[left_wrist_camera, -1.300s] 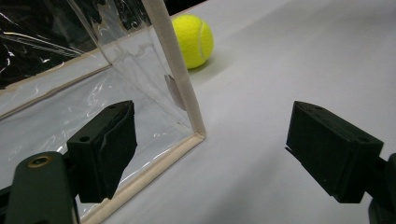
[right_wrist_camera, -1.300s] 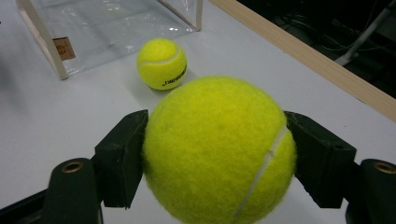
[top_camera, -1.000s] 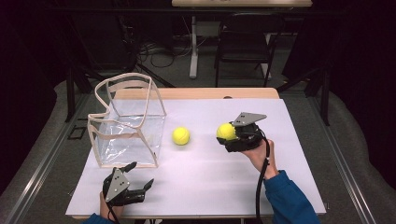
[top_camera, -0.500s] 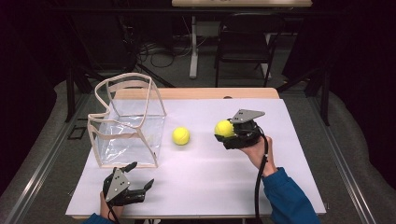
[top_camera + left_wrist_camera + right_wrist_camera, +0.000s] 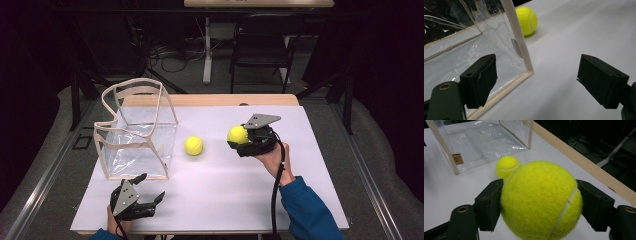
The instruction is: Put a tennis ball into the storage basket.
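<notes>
Overhead, white tabletop (image 5: pixel 215 195); wood edge (image 5: pixel 210 100); dark room; chair (image 5: pixel 260 50).

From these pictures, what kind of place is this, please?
Probably a lab or studio set up for recording: a white table under a dark surround, cables on the floor behind it, a folding chair, and hand-held grippers working with tennis balls.
</notes>
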